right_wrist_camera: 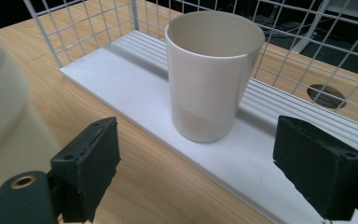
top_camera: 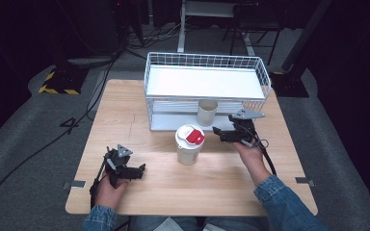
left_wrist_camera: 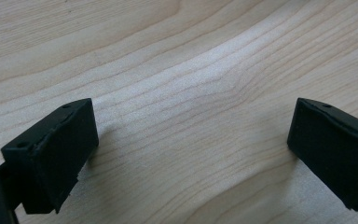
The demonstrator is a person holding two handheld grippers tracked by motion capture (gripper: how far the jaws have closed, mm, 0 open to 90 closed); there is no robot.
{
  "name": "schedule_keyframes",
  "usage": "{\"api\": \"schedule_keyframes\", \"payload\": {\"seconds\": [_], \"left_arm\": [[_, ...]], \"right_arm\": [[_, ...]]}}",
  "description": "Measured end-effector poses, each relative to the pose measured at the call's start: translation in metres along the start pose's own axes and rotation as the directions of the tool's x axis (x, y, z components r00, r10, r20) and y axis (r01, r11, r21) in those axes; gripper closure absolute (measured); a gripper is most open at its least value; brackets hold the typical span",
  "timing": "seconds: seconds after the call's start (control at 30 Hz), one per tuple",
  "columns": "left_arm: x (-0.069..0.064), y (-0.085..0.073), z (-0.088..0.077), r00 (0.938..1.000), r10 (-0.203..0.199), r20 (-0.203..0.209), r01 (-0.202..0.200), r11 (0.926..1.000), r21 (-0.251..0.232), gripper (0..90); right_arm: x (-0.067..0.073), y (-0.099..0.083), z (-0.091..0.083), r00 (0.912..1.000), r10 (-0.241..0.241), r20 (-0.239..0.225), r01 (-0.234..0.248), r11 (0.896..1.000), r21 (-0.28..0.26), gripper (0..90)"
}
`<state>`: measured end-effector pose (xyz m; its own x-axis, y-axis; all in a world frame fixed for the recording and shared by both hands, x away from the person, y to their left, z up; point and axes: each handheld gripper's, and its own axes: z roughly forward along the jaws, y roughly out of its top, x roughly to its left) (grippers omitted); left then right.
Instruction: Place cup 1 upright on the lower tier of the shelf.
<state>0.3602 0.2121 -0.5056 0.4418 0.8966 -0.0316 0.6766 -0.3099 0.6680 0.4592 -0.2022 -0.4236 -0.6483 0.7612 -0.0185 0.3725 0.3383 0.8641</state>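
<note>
the landmark here is the white wire-mesh rack with two shelves (top_camera: 207, 91), standing at the far side of the pale wooden table (top_camera: 139, 110). on its lower shelf, at the front edge, stands a plain white open-topped cup (top_camera: 206, 112), upright and with nothing visible inside it; in the right gripper view this cup (right_wrist_camera: 212, 74) rests on the white shelf board with mesh behind it.

just in front of the rack, on the bare table, stands a white paper cup with a white lid and red tab (top_camera: 189, 144), upright and apart from the rack.

the right gripper (top_camera: 220, 134), black and held in the person's right hand, sits in front of the rack's right half, just right of the lidded cup and pointing towards it. its jaws stand apart with nothing between them; the open cup on the shelf lies beyond the gap, untouched.

the left gripper (top_camera: 141, 168), also black, rests low over the table well in front of the rack's left side. its jaws are spread wide over bare wood, holding nothing.
</note>
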Motion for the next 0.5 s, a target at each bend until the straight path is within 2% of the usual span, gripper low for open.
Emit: {"api": "schedule_keyframes", "payload": {"seconds": [0.23, 0.37, 0.43, 0.5], "left_arm": [[0.000, 0.000, 0.000, 1.0000, 0.001, 0.002, -0.001, 1.0000, 0.000, 2.2], [0.001, 0.000, 0.000, 1.0000, 0.002, 0.002, -0.002, 1.0000, -0.001, 2.0], [0.001, 0.001, 0.001, 1.0000, 0.003, 0.004, -0.003, 1.0000, -0.001, 1.8], [0.001, 0.002, 0.002, 0.9999, 0.007, 0.007, -0.007, 1.0000, 0.001, 1.2]], "right_arm": [[0.000, -0.005, -0.034, 0.9999, -0.015, 0.002, 0.015, 1.000, -0.014, 14.7], [0.000, -0.009, -0.045, 0.9995, -0.027, 0.017, 0.027, 1.000, 0.000, 14.0], [0.000, -0.013, -0.053, 0.9987, -0.050, 0.015, 0.049, 0.999, 0.013, 14.0], [-0.001, -0.018, -0.061, 0.9986, -0.050, 0.020, 0.050, 0.999, 0.000, 13.9]]}}
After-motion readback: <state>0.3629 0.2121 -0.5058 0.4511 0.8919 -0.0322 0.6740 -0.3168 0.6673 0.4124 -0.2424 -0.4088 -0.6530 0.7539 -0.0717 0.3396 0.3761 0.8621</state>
